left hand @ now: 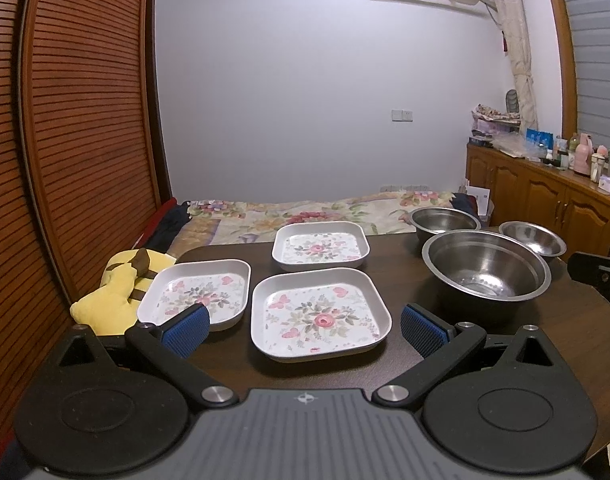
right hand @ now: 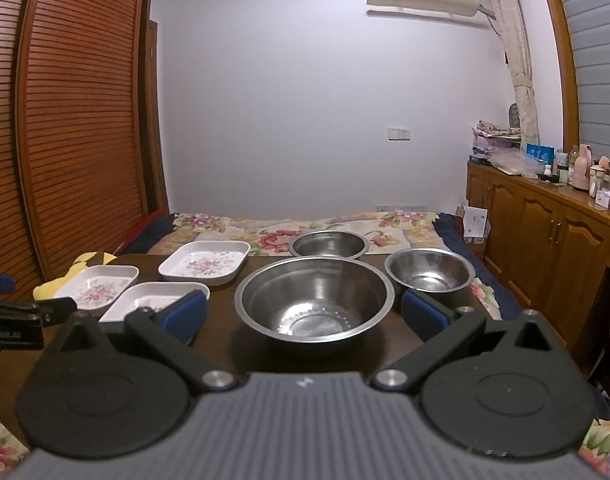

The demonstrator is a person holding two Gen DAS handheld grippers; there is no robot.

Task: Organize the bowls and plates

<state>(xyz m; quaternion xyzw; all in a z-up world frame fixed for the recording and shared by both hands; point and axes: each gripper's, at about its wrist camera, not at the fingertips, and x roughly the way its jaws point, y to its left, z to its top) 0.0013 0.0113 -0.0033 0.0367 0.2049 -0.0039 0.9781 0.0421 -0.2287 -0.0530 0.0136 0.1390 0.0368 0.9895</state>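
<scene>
Three white square floral plates lie apart on the dark table (left hand: 405, 360): a near plate (left hand: 321, 316), a left plate (left hand: 197, 294) and a far plate (left hand: 320, 250). Three steel bowls stand on the right: a large bowl (right hand: 315, 300), a small right bowl (right hand: 429, 272) and a far bowl (right hand: 329, 245). My left gripper (left hand: 305, 330) is open and empty, hovering in front of the near plate. My right gripper (right hand: 305, 316) is open and empty, its blue pads either side of the large bowl's near rim, apart from it.
A yellow plush toy (left hand: 117, 292) lies off the table's left edge. A bed with a floral cover (right hand: 305, 228) is behind the table. Wooden slatted doors (left hand: 85, 120) stand left, wooden cabinets (right hand: 545, 232) with bottles right.
</scene>
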